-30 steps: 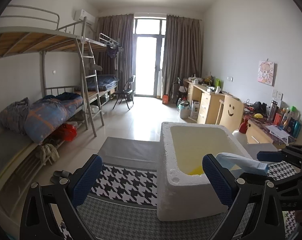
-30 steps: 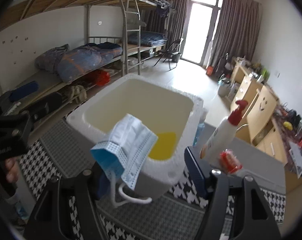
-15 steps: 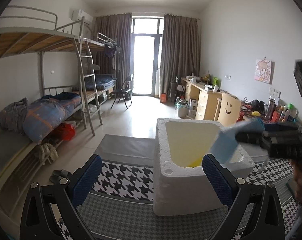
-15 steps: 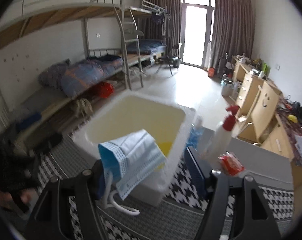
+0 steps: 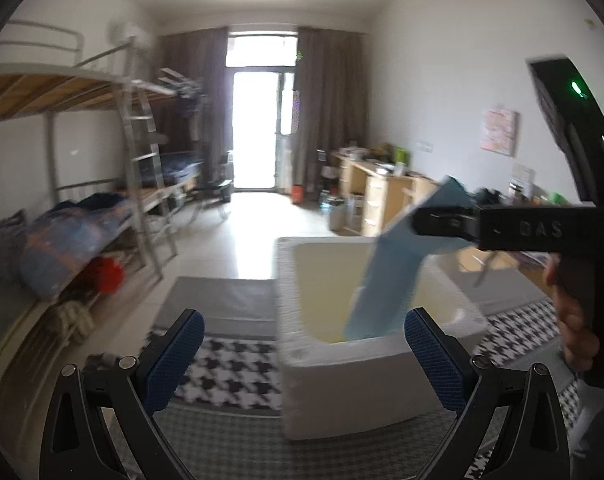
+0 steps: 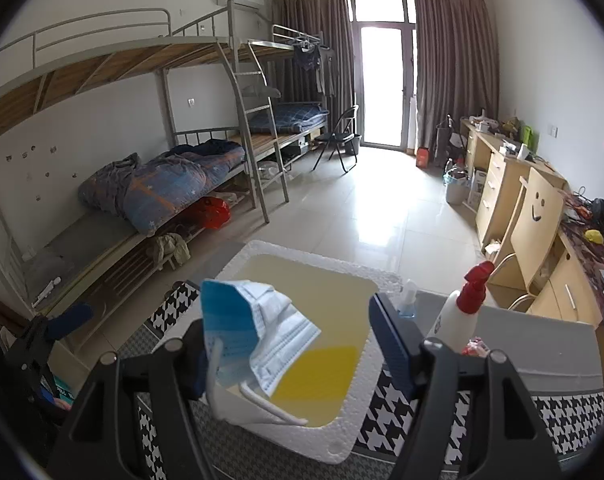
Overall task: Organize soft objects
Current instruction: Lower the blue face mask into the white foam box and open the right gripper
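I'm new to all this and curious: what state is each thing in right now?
foam box: lidless, something yellow at its bottom.
face mask: crumpled, hanging off one finger of the right hand-held gripper, above the foam box.
right hand-held gripper: open.
left hand-held gripper: open, empty.
spray bottle: upright, beside the foam box.
curtains: drawn apart.

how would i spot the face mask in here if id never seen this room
Find the white foam box on the houndstooth mat in the middle of the room. Above its opening the right gripper stands open, and the face mask hangs off its left finger. It is the only pale blue pleated cloth there, with white ear loops dangling.
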Available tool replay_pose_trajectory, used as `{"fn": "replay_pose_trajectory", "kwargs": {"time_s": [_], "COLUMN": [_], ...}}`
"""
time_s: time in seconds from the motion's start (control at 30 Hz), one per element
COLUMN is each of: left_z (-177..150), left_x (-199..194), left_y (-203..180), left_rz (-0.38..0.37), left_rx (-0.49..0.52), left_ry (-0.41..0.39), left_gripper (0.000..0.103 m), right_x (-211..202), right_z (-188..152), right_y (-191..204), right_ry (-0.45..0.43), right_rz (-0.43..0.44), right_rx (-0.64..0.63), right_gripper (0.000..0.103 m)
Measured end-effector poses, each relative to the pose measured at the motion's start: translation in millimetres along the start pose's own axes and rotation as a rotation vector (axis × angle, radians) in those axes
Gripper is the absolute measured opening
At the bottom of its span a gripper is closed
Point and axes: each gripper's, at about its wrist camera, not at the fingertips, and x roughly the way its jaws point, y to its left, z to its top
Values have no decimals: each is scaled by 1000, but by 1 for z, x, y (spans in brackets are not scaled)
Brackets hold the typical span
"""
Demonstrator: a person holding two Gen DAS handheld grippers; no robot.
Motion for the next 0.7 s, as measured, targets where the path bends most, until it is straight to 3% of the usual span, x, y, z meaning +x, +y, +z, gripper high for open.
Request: {"fn": "replay_pose_trajectory", "kwargs": {"time_s": [0.17, 0.33, 0.47, 0.53, 0.7], "left_z": [7, 19, 26, 29, 31], "left_x": [13, 27, 50, 62, 82], "left_y": [-13, -20, -27, -20, 2], "left_rz": [-98, -124, -80, -10, 45], "left_rx": [42, 55, 62, 16, -52], "left_ry": [11, -7, 20, 39, 99], "left_gripper": [101, 101, 99, 97, 96], "right_x": [-6, -11, -9, -8, -4], "right_z": [-2, -1, 0, 1, -3], "right_y": [1, -3, -5, -7, -9], "right_ry": [5, -1, 2, 6, 29], "right_rz": [11, 33, 57, 72, 85], "right_rx": [-2, 4, 12, 20, 14], "right_gripper": [73, 75, 78, 78, 78]}}
